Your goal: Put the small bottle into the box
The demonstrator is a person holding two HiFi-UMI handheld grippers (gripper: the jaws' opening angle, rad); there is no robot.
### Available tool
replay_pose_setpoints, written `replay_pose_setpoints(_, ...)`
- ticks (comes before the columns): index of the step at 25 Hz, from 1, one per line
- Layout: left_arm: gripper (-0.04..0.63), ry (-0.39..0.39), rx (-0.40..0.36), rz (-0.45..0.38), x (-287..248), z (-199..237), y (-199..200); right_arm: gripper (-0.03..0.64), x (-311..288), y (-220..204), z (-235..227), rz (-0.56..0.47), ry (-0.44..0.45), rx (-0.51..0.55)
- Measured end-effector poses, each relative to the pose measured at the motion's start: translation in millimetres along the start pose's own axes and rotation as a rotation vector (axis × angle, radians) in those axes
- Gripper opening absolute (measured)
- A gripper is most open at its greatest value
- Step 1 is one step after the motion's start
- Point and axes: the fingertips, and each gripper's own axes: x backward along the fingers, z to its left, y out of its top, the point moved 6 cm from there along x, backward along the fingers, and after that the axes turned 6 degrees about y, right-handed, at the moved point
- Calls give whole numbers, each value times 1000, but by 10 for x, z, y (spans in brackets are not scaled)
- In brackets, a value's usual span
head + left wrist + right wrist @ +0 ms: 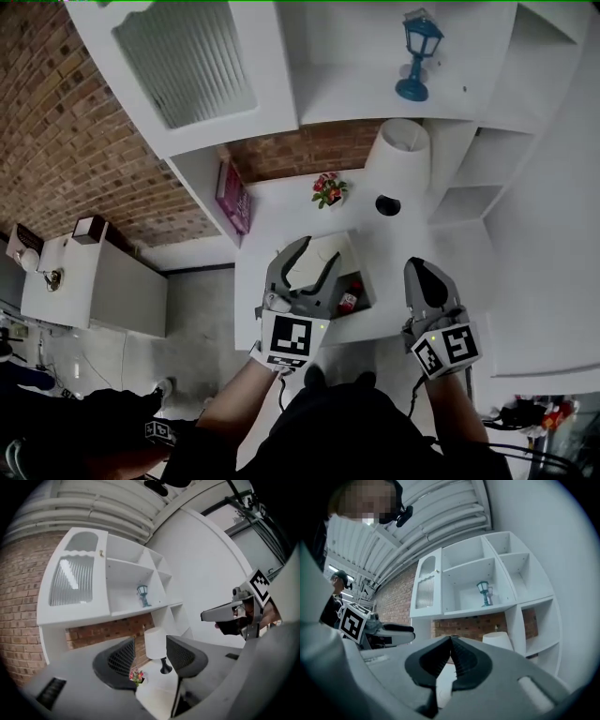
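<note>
Left claw [319,249] spread, empty, over box [361,277]; right claw [419,265] closed, empty, at 3 o'clock; small bottle [348,302] seemingly inside already, nothing left.

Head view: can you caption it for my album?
Left gripper open over the box, right gripper shut beside it.

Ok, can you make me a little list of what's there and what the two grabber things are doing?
left gripper: jaws apart, nothing between them, held over the box
right gripper: jaws together, empty, to the right of the box
box: white, on the white table
small bottle: some red on it, at the box's near right corner; in or beside it, cannot tell
behind the box: flowers, white lamp
shelf above: blue lantern
</note>
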Motion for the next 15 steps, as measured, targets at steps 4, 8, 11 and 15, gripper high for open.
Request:
replay_pose_setpoints(4, 206, 34, -5, -83, 146, 103, 313, 2, 15, 265, 143, -52, 13, 67)
replay_pose_setpoints(8, 206, 60, -11, -132, 261, 174, 508, 2, 53, 435, 238, -93, 11, 129)
replay_pose_setpoints(11, 207, 77, 8, -155, 289, 230, 540, 2, 74, 511, 242, -113, 1, 158)
replay_pose_setpoints(15, 207, 109, 3, -167, 313, 349, 497, 2, 109, 552, 215, -122, -20, 175)
